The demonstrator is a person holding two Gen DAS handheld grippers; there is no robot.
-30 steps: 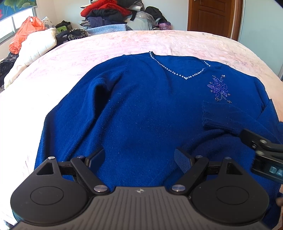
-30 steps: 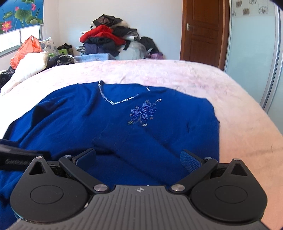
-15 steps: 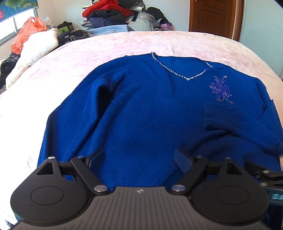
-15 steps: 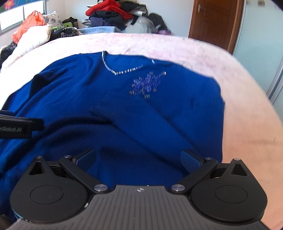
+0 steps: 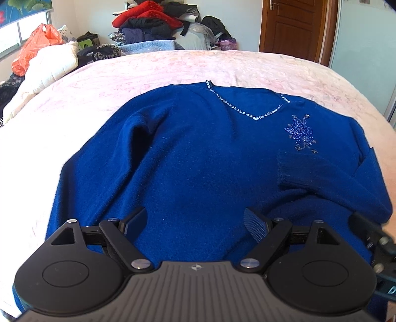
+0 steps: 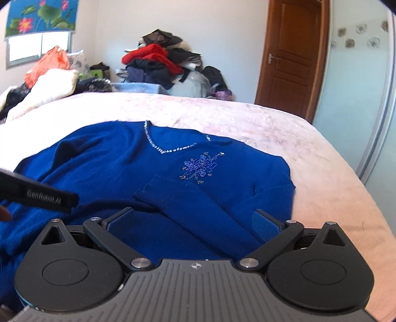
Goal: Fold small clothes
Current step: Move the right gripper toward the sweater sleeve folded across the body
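Blue sweater (image 5: 198,161) flat on pink bedspread (image 5: 198,67), wide bare margins around.

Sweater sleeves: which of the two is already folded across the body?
The sleeve beside the beaded flower, its cuff lying on the sweater front. The other sleeve still extends along the opposite edge.

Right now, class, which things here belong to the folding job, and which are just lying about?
Job: blue knitted V-neck sweater; pink bedspread beneath it.
Lying about: heap of red and dark clothes; orange plastic bag; white quilt.
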